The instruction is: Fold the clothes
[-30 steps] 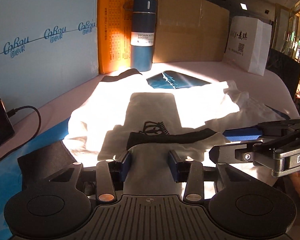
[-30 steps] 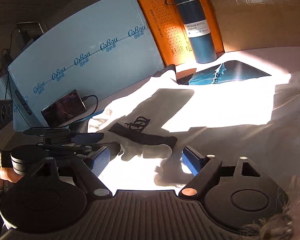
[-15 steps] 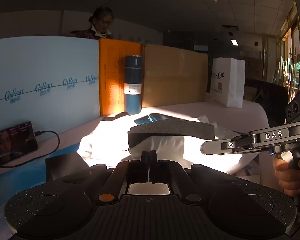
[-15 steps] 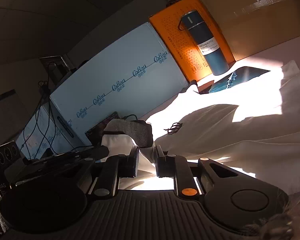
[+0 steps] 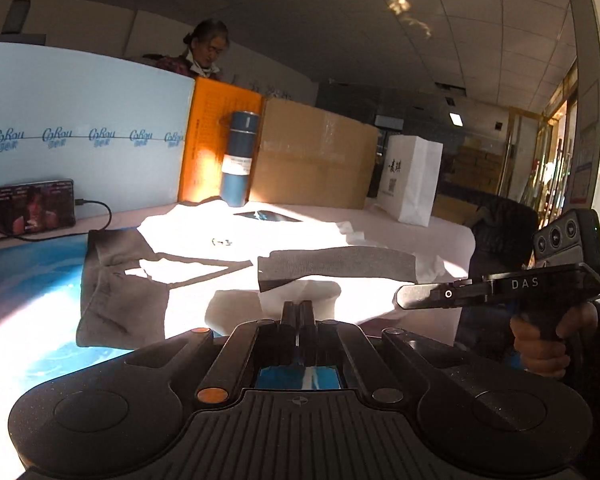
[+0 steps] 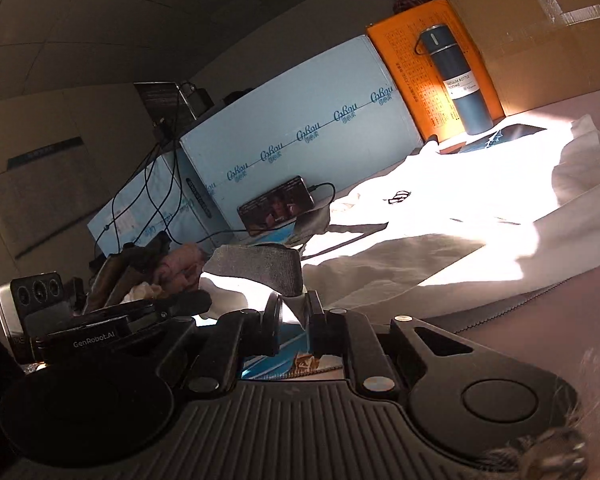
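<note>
A white garment (image 5: 260, 236) with a small black logo and dark grey ribbed cuffs lies spread on the table; it also shows in the right wrist view (image 6: 440, 208). My left gripper (image 5: 299, 312) is shut on its near edge, just below a grey cuff (image 5: 336, 268), and holds that part lifted. My right gripper (image 6: 294, 312) is shut on the same raised part, under the grey cuff (image 6: 260, 266). The right gripper (image 5: 416, 294) shows in the left view, close to the right of the cuff. A second grey cuff (image 5: 116, 280) hangs at the left.
A blue vacuum bottle (image 5: 238, 160) stands at the back against orange, blue and cardboard boxes (image 5: 312, 156). A white paper bag (image 5: 412, 180) stands back right. A phone (image 5: 28, 208) with a cable leans at the left. A person (image 5: 206, 50) stands behind the boxes.
Both grippers went from open over the fabric to shut on it. They have since lifted the cuffed edge off the table, and the views tilted up.
</note>
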Available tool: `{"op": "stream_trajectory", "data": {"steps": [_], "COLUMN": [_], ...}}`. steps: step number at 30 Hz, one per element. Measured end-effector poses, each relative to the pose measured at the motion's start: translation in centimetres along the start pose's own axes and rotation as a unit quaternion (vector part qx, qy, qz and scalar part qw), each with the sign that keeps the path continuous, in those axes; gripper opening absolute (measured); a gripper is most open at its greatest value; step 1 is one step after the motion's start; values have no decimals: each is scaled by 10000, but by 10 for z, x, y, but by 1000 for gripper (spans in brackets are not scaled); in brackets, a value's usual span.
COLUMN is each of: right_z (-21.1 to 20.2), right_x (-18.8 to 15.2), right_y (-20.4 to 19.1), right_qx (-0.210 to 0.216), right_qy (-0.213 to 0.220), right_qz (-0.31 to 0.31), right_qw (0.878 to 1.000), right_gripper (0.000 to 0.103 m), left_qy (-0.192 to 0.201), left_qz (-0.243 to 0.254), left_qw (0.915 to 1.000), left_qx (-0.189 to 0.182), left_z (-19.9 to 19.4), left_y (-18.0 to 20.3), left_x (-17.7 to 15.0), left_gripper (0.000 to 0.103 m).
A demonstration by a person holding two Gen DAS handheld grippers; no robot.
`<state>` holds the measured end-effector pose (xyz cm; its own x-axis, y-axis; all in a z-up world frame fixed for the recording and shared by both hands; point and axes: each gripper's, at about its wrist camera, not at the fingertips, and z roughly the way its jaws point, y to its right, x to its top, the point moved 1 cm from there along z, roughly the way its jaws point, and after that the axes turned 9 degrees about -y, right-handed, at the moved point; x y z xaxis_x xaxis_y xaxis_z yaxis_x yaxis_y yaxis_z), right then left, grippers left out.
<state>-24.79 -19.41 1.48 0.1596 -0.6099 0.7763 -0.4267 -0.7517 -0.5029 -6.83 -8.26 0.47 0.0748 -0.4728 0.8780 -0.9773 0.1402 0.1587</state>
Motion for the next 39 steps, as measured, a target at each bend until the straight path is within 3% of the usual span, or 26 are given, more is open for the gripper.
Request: {"op": "stream_trajectory", "data": {"steps": [4, 7, 9, 11, 12, 13, 14, 15, 17, 19, 21, 24, 28, 31, 33, 34, 36, 39], "right_z": [0, -3, -13, -25, -31, -36, -41, -41, -41, -41, -41, -25, -3, 13, 9, 8, -6, -31], "right_x": [-16, -23, -19, -13, -9, -4, 2, 8, 21, 33, 45, 57, 60, 53, 47, 43, 36, 18], "right_y": [-3, -4, -2, 0, 1, 5, 8, 15, 28, 41, 53, 79, 81, 73, 70, 69, 68, 59], "right_qx": [30, 101, 275, 335, 365, 230, 95, -234, -889, -1538, -2177, -2777, -3415, -4154, -4379, -4489, -4298, -4273], "right_qy": [-387, -603, -455, -155, -4, 209, 420, 538, 771, 999, 1219, 883, 462, 200, 207, 211, 328, 427], "right_qz": [-157, -302, -291, -285, -282, -192, -102, 107, 523, 936, 1343, 2186, 1967, 1749, 1667, 1627, 1826, 2066], "right_qw": [9991, 9977, 9982, 9989, 9989, 9993, 9990, 9982, 9917, 9786, 9590, 9313, 9179, 8924, 8832, 8784, 8836, 8792], "right_gripper": [12, 25, 66, 72, 75, 79, 85, 86, 86, 88, 88, 84, 81, 52, 22, 19, 7, 7], "left_qy": [-453, -537, -267, 113, 310, 506, 711, 806, 783, 671, 290, -234, -554, -652, -659, -650, -636, -684], "left_qz": [198, 263, 177, -12, -115, -221, -393, -505, -842, -1261, -1420, -1291, -948, -975, -1106, -1144, -1199, -1146], "left_qw": [9983, 9954, 9935, 9927, 9917, 9902, 9892, 9890, 9914, 9896, 9894, 9913, 9936, 9928, 9915, 9912, 9907, 9909], "left_qx": [-300, -753, -1088, -1201, -1241, -1279, -1216, -1132, -626, -172, -30, 90, 270, 233, 164, 144, 109, 158], "left_z": [-4, -13, -21, -24, -25, -25, -23, -19, -4, 13, 35, 58, 67, 70, 69, 68, 67, 68], "left_y": [3, 4, 3, 0, -2, -4, -7, -10, -18, -27, -36, -38, -33, -36, -40, -41, -42, -40], "left_x": [-13, -15, -11, -2, 2, 7, 13, 19, 33, 42, 48, 44, 33, 30, 29, 28, 28, 28], "left_gripper": [0, 6, 11, 32, 56, 79, 84, 86, 86, 86, 86, 86, 86, 87, 87, 87, 87, 87]}}
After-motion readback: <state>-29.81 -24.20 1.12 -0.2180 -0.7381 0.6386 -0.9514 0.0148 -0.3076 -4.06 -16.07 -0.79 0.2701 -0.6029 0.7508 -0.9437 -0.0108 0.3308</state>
